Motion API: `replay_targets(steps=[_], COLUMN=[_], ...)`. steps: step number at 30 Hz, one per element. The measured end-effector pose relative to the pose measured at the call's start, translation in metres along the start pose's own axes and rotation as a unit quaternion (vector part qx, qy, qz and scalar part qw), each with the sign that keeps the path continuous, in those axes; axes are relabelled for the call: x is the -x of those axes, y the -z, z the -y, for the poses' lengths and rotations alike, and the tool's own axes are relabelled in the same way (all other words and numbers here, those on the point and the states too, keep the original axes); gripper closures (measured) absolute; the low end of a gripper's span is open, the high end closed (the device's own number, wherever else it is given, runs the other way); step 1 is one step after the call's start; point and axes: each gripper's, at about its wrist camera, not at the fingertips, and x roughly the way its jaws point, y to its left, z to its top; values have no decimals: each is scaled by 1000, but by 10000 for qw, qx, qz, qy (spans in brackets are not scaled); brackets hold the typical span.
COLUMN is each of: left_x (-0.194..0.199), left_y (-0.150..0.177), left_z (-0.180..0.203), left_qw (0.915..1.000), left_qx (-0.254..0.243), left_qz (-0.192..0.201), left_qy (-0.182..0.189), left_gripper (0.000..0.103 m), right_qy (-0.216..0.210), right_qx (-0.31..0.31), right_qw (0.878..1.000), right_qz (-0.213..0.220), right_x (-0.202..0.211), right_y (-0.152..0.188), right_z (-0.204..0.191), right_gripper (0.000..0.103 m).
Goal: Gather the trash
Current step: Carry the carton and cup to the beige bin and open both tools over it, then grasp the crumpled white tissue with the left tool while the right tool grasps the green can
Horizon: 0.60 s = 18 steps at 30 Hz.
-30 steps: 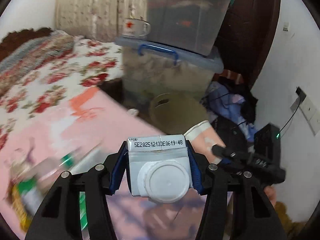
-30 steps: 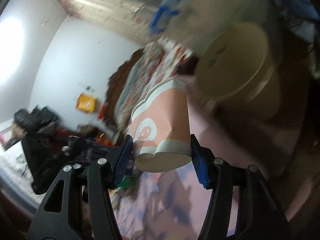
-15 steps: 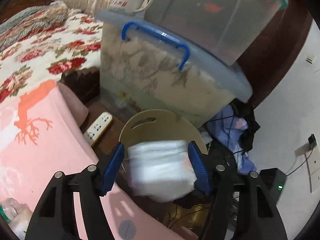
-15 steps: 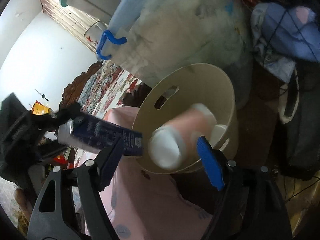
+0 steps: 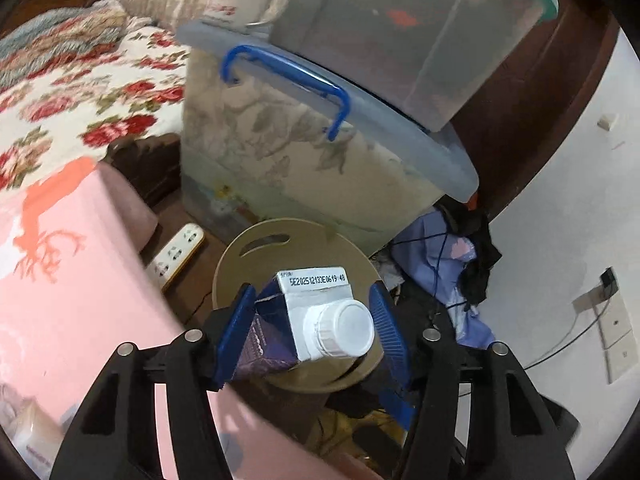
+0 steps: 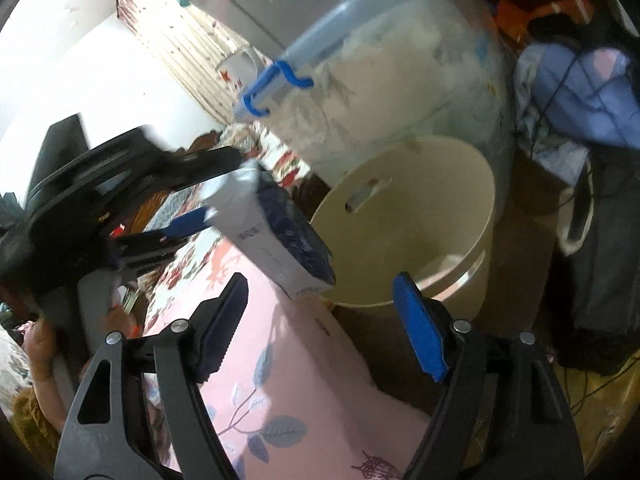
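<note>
Carton [image 5: 316, 316] cap-first in left gripper [image 5: 312, 332], right gripper [image 6: 324, 328] agape

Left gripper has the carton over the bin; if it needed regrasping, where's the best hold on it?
Grip the carton across its flat side panels below the gabled top, as the left gripper does now, coming from the cap end. The round cap and sloped top would slip; the panels sit flat against the pads.
</note>
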Motion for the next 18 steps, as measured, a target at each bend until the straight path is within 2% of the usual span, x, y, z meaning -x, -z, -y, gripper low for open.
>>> replay_targets(steps=[2, 4, 7, 10, 13, 16, 18], left_x=[-15, -23, -21, -8, 19, 69, 118], left_y=[-9, -15, -21, -26, -24, -9, 10], left_z=[11, 17, 22, 27, 23, 7, -14], left_qw=[9997, 9994, 9994, 9990, 9987, 9984, 9973], left_qx=[-153, -162, -204, -317, -347, -288, -258], left_qz=[-96, -154, -18, 88, 262, 475, 684], left_qy=[-175, -262, -284, -306, -257, -94, -32], left_gripper=[46, 38, 29, 29, 29, 29, 29], right_qy=[52, 88, 150, 91, 51, 61, 42], right_qx=[53, 203, 445, 522, 503, 467, 472], right_qw=[9999, 9996, 9985, 9982, 9980, 9981, 9982], right_qz=[68, 147, 269, 287, 375, 398, 362], right_x=[1, 3, 6, 7, 11, 13, 13], right_y=[2, 4, 7, 8, 9, 9, 9], right_z=[-1, -4, -13, -15, -14, -13, -13], right_gripper=[27, 27, 28, 28, 28, 29, 30])
